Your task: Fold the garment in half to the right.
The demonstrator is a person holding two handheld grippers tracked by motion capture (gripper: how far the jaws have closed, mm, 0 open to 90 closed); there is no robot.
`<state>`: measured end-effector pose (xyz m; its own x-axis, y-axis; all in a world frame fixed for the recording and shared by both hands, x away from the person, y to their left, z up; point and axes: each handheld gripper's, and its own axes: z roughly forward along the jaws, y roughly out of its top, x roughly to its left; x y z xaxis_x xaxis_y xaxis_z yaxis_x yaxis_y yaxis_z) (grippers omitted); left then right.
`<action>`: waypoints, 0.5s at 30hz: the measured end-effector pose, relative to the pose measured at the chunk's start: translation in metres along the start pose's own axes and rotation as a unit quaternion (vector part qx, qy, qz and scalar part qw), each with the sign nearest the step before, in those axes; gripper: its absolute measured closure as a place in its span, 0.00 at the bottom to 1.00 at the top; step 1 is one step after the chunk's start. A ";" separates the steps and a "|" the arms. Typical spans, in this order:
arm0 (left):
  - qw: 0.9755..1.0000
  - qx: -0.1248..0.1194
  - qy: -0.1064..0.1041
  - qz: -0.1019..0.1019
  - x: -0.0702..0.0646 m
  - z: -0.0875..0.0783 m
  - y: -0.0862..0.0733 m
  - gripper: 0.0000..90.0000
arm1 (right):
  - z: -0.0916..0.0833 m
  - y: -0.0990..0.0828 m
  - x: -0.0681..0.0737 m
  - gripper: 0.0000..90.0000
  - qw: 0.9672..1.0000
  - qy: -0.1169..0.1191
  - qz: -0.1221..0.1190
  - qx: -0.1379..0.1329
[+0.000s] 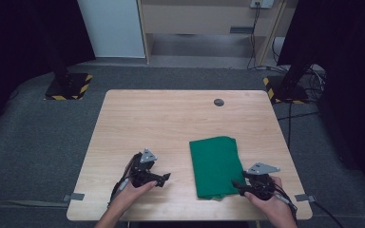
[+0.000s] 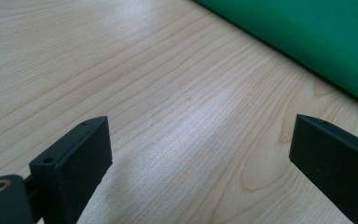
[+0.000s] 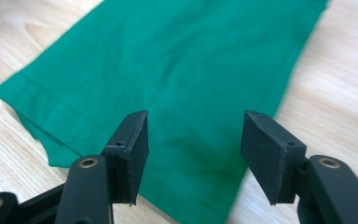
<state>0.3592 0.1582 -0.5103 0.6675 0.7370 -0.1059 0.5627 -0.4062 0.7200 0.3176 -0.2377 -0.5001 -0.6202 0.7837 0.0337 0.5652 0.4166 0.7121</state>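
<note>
From the high view, a folded green cloth [image 1: 216,166] lay on the table [image 1: 171,123] at about five o'clock from its centre, the left gripper [image 1: 165,177] at its nine o'clock and the right gripper [image 1: 236,184] at its near-right corner. In the left gripper view, the jaws stood spread over bare wood, the cloth [image 2: 307,37] at one o'clock. In the right gripper view, the jaws hung apart above the cloth [image 3: 177,70], pinching nothing.

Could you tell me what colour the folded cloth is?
The folded cloth is plain green, clearest in the right gripper view.

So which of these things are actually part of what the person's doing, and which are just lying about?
Part of the job:
- folded green cloth
- right gripper, open over the cloth's near edge
- left gripper, open over bare table

Lying about:
- dark round disc
</note>
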 end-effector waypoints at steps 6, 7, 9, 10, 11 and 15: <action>1.000 -0.003 0.001 -0.002 0.001 -0.002 0.000 0.06 | 0.022 -0.009 0.003 0.45 1.000 0.005 0.009 0.021; 1.000 -0.003 0.001 -0.003 0.002 -0.002 0.000 0.06 | 0.022 -0.008 0.004 0.45 1.000 0.004 0.007 0.021; 1.000 -0.003 0.001 -0.003 0.002 -0.002 0.000 0.06 | 0.022 -0.009 0.005 0.45 1.000 0.002 0.006 0.021; 1.000 -0.002 0.001 -0.003 0.002 -0.002 0.000 0.06 | 0.022 -0.009 0.006 0.45 1.000 0.001 0.006 0.020; 1.000 -0.002 0.002 -0.002 0.002 -0.002 0.000 0.06 | 0.021 -0.011 0.008 0.45 1.000 -0.001 0.007 0.018; 1.000 -0.003 0.003 -0.003 0.002 -0.002 0.000 0.06 | 0.021 -0.012 0.018 0.45 1.000 0.000 -0.003 0.016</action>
<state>0.3596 0.1605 -0.5091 0.6614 0.7425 -0.1062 0.5640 -0.3990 0.7230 0.3109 -0.2195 -0.5230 -0.6231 0.7816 0.0302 0.5792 0.4351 0.6893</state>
